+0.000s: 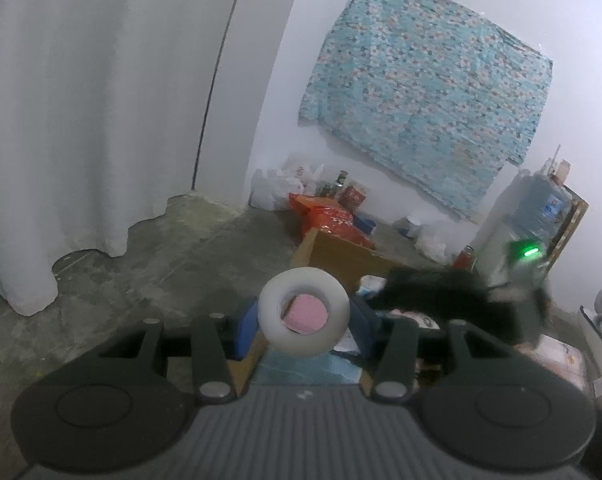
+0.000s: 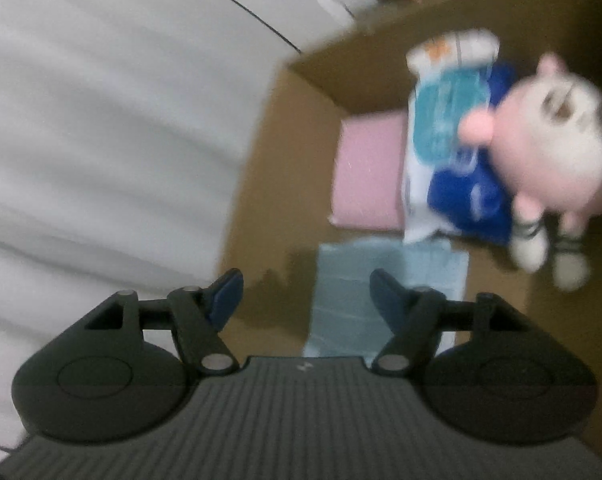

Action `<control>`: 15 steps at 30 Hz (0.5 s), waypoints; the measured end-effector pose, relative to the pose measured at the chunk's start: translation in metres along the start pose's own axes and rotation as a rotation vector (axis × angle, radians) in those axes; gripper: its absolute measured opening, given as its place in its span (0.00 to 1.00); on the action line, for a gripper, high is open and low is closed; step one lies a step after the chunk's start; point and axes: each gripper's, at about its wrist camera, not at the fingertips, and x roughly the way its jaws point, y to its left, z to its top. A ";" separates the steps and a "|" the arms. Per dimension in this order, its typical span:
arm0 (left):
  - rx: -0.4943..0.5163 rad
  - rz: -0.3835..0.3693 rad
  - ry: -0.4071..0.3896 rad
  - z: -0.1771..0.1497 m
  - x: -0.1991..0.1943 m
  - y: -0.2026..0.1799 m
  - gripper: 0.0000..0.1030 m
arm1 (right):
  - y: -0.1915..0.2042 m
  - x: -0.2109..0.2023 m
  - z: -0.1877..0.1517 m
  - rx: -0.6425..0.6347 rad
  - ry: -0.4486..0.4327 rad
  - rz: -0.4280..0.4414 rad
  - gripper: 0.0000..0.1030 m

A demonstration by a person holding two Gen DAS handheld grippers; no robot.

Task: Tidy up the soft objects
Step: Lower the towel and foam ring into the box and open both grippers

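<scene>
My left gripper (image 1: pixel 305 326) is shut on a white tape roll (image 1: pixel 304 313), held above the open cardboard box (image 1: pixel 341 254). Through the roll's hole a pink pad (image 1: pixel 304 314) in the box shows. My right gripper (image 2: pixel 303 294) is open and empty over the box's (image 2: pixel 261 152) near left side. In the box lie a pink pad (image 2: pixel 367 172), a blue and white soft pack (image 2: pixel 445 128), a light blue sheet (image 2: pixel 353 296), and a pink and white plush toy (image 2: pixel 549 160). The right gripper's dark body (image 1: pixel 453 296) is blurred at the right in the left wrist view.
A white curtain (image 1: pixel 81 120) hangs at the left over a concrete floor (image 1: pixel 181 256). Bags, cans and red packets (image 1: pixel 329 212) sit against the back wall under a floral cloth (image 1: pixel 425 92). A water dispenser (image 1: pixel 525 224) stands at the right.
</scene>
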 end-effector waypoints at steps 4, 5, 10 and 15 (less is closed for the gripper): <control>0.045 -0.030 0.038 -0.001 0.005 -0.020 0.48 | 0.001 -0.064 0.009 -0.054 -0.077 0.084 0.68; 0.057 -0.040 0.056 -0.002 0.007 -0.025 0.48 | 0.001 -0.086 0.008 -0.071 -0.098 0.112 0.68; 0.108 -0.112 0.205 -0.009 0.043 -0.058 0.48 | -0.021 -0.187 -0.006 -0.136 -0.190 0.163 0.70; 0.149 -0.150 0.428 -0.023 0.109 -0.091 0.48 | -0.059 -0.269 -0.033 -0.129 -0.280 0.170 0.72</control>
